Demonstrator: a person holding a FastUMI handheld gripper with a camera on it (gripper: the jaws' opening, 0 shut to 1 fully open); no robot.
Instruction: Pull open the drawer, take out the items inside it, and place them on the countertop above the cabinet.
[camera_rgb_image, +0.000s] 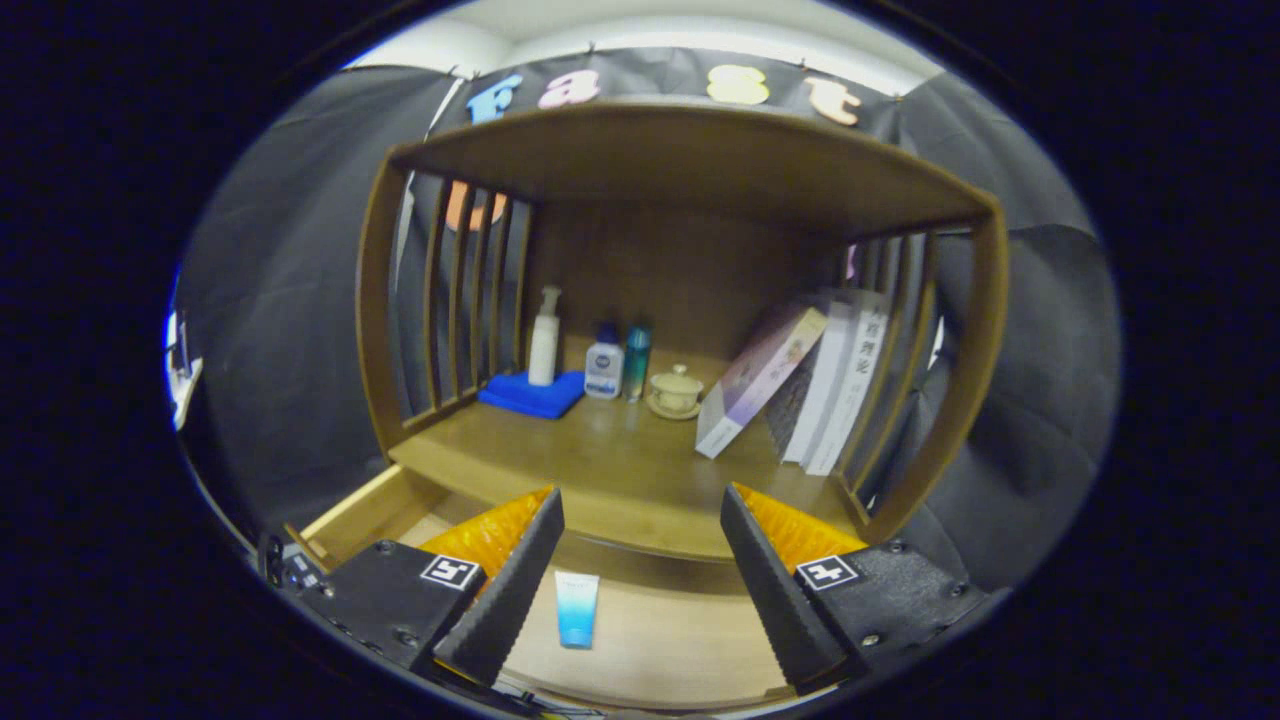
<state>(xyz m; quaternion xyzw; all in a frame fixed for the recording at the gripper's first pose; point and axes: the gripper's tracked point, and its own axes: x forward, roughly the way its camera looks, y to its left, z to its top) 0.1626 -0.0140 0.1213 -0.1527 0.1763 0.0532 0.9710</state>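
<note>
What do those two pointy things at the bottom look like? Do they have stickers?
They are the two fingers of the gripper. Each finger is a dark grey wedge with a ridged inner face and a bright orange part behind it. Each sits on a black block held with small screws, and each block carries a small square black-and-white marker.

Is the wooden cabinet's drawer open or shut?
Open: the light wooden drawer is pulled out below the countertop, a blue-and-white tube lying inside between the open gripper's fingers.
</note>
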